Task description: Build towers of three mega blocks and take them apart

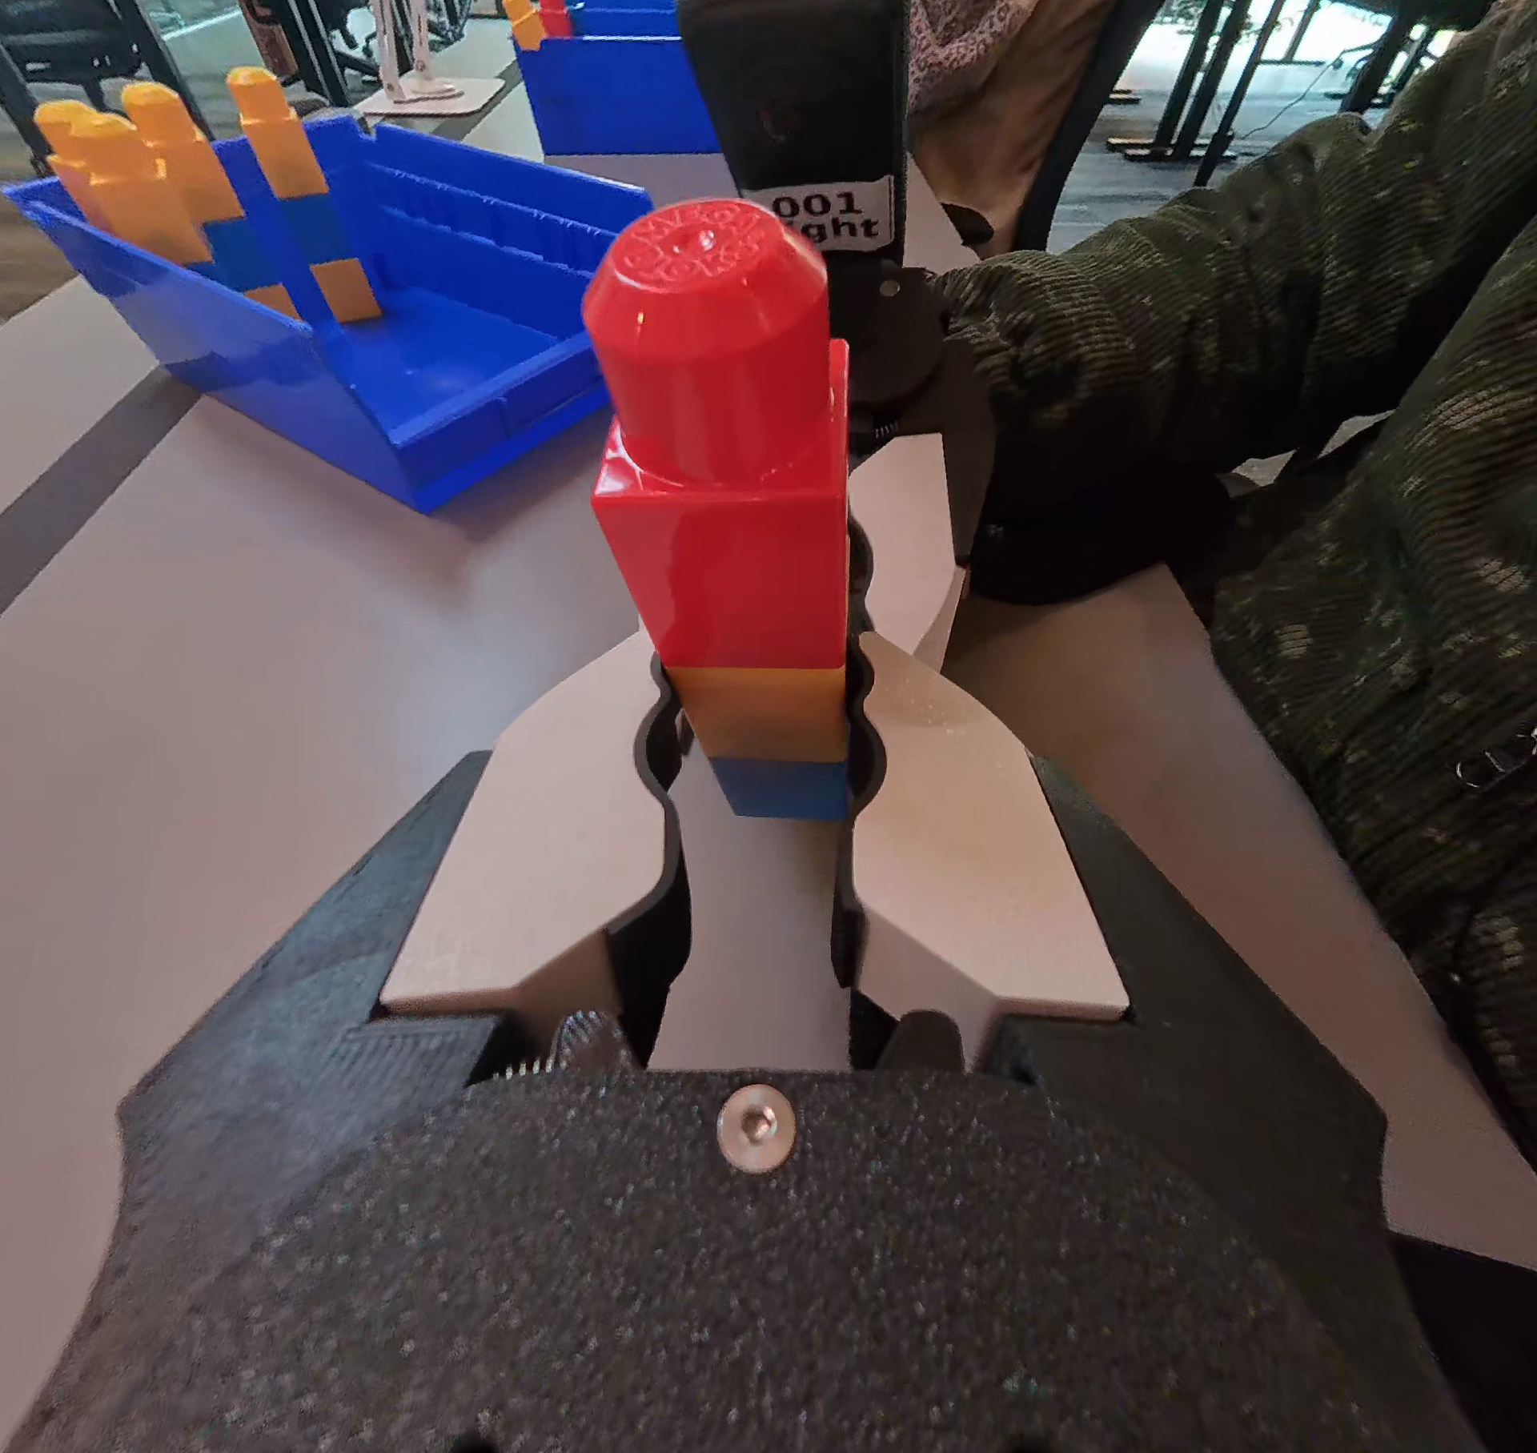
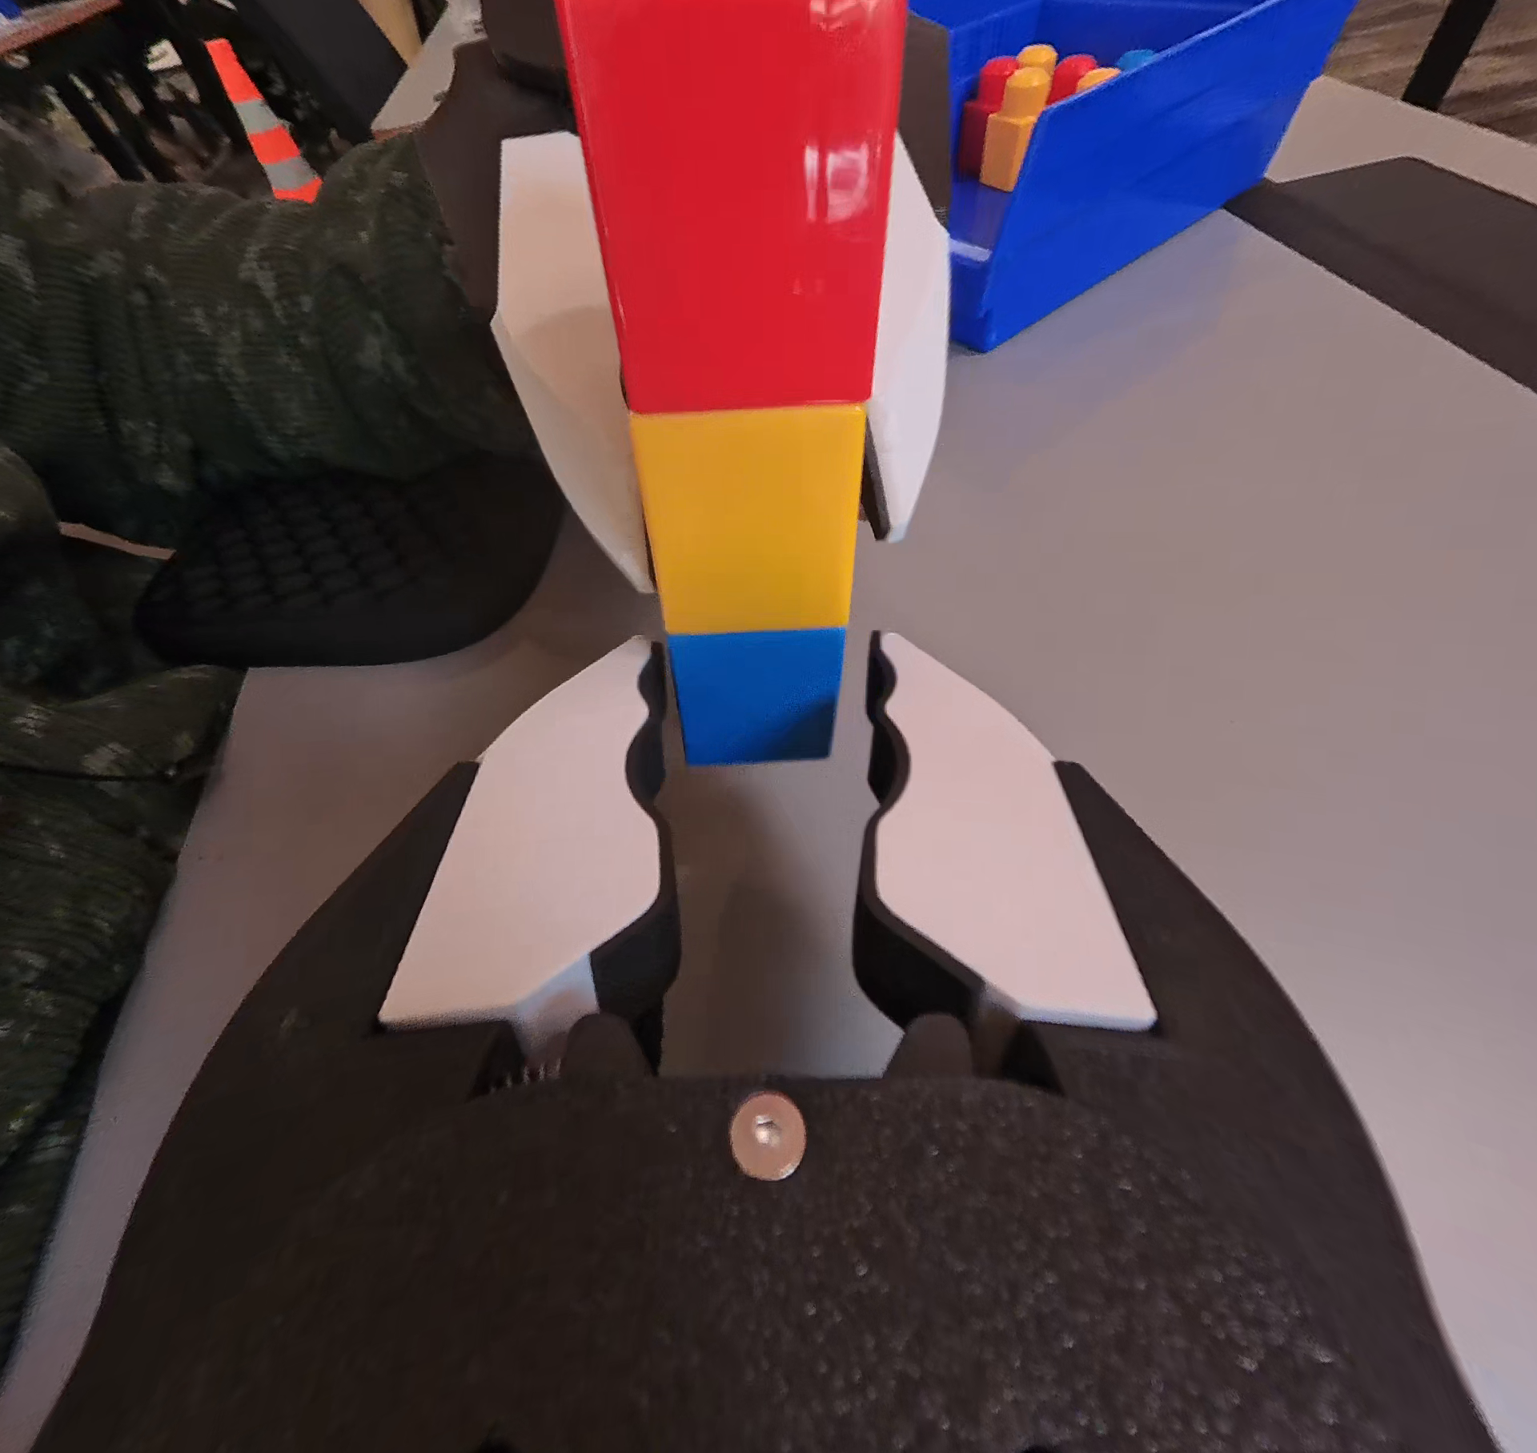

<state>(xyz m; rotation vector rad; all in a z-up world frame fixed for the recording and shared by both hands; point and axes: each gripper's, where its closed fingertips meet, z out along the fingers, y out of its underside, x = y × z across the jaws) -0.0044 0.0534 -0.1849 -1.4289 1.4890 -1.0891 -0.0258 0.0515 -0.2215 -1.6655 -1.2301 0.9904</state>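
Your right wrist view cuts off the red block point(image 2: 732, 182) at its top edge. The tower hides your right hand-held gripper point(image 1: 857, 581) from the left camera, and the far bin's blocks point(image 1: 541, 12) are too small to count.

You get bright, even indoor light. Glare streaks the red block point(image 2: 732, 182), edges bow from the wide lens, and backgrounds blur softly.

The red, yellow and blue plastic block tower point(image 2: 753, 415) fills frame centre. A blue plastic bin point(image 2: 1164, 190) blocks upper right; bare grey tabletop point(image 2: 1206, 664) lies open at right.
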